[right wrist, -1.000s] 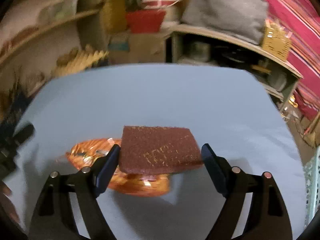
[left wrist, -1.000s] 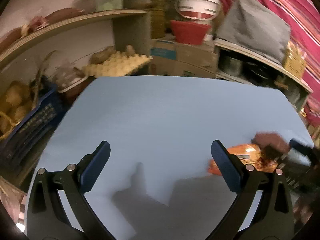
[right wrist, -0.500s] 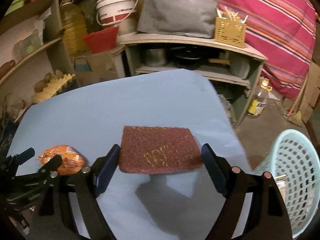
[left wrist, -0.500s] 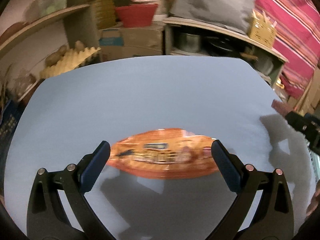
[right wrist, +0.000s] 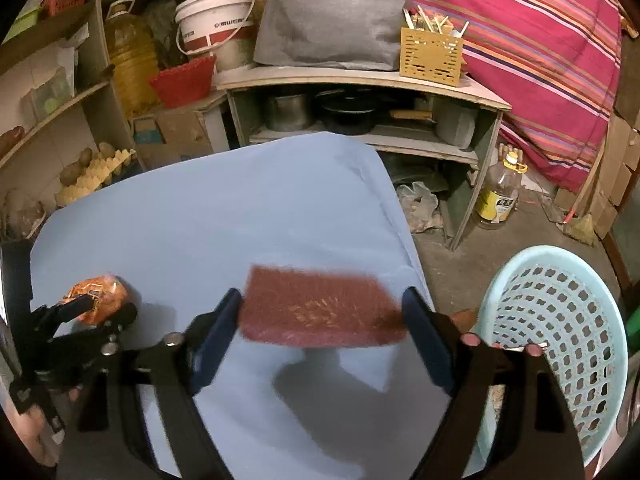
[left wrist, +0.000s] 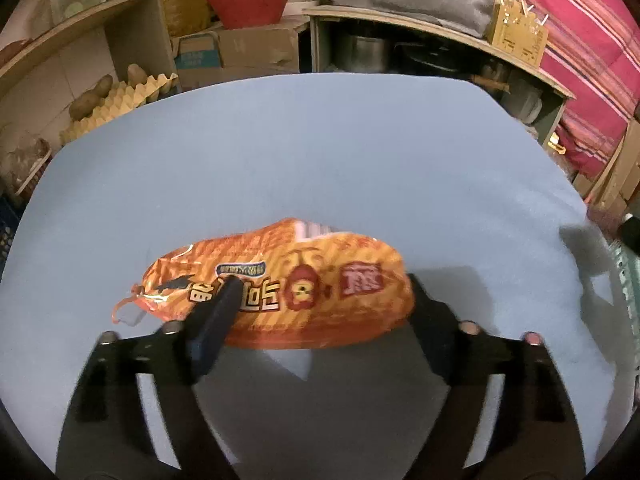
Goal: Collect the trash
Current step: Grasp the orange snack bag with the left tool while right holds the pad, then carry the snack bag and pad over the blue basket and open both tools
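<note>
Cluttered shelves ring your blue table, with a red-and-white bucket, a yellow slotted caddy and a striped pink cloth behind it.

Your left gripper is closing its jaws on the orange snack packet. The left finger lies across the packet's front, the right finger sits at its far end, and the pads look pressed against it. The packet lies crosswise between the fingers, its long axis running left to right in the left wrist view, with its torn end at the left. It carries large white Korean lettering, a round cartoon face and a red character badge; the small blue label is too fine to read.

Your right gripper is also closing, and it holds the reddish-brown pad by its two short ends. That pad is also crosswise, flat and lifted above the table's near right edge. Faint gold printing on it is blurred. Just right of it stands the pale blue basket.
</note>
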